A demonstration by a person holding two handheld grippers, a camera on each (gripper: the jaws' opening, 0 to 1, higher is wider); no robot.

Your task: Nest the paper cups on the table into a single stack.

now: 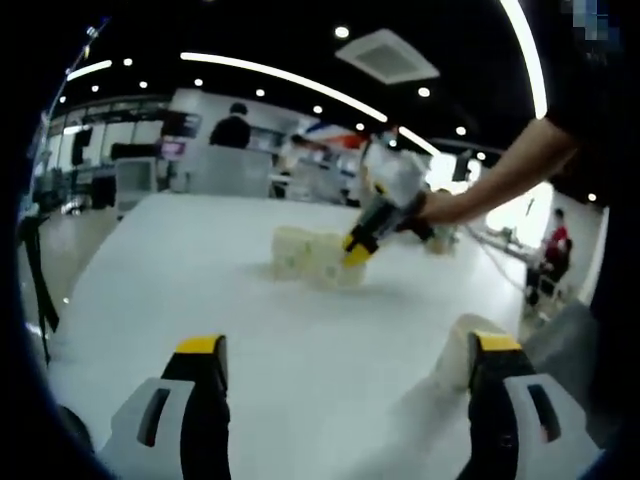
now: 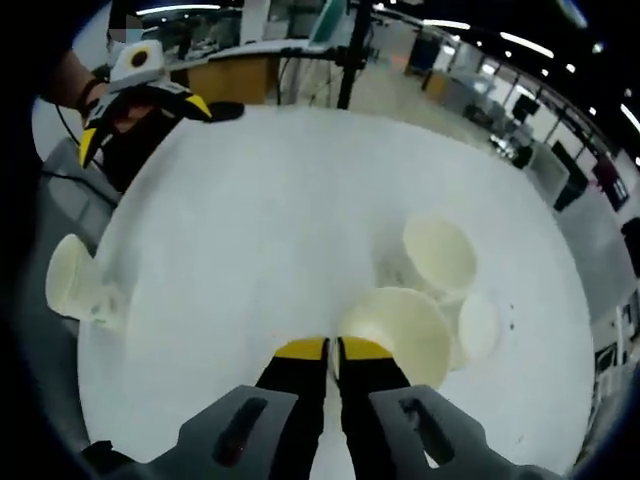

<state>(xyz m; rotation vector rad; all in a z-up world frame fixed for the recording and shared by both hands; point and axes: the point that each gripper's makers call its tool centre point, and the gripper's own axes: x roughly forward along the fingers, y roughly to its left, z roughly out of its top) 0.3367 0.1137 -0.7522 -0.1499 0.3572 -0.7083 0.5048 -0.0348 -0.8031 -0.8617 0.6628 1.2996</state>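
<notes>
Three cream paper cups stand bunched together on the white table [image 2: 250, 200]. In the right gripper view my right gripper [image 2: 333, 350] has its jaws pressed together on the near rim of the biggest-looking cup [image 2: 400, 335]. Behind that one stands another cup [image 2: 438, 255], mouth up, and a third cup [image 2: 478, 325] touches its right side. A separate cup [image 2: 75, 280] sits by the table's left edge. In the left gripper view my left gripper [image 1: 348, 345] is open low over the table, with that separate cup [image 1: 455, 350] just inside its right finger. The right gripper [image 1: 358, 248] reaches the cluster [image 1: 305, 255] from the right.
A person's arm [image 1: 500, 175] holds the right gripper, and a hand grips the left gripper [image 2: 140, 100] at the far table edge. The round table's edges curve close on all sides. Desks, people and a tripod [image 2: 350, 50] stand beyond it.
</notes>
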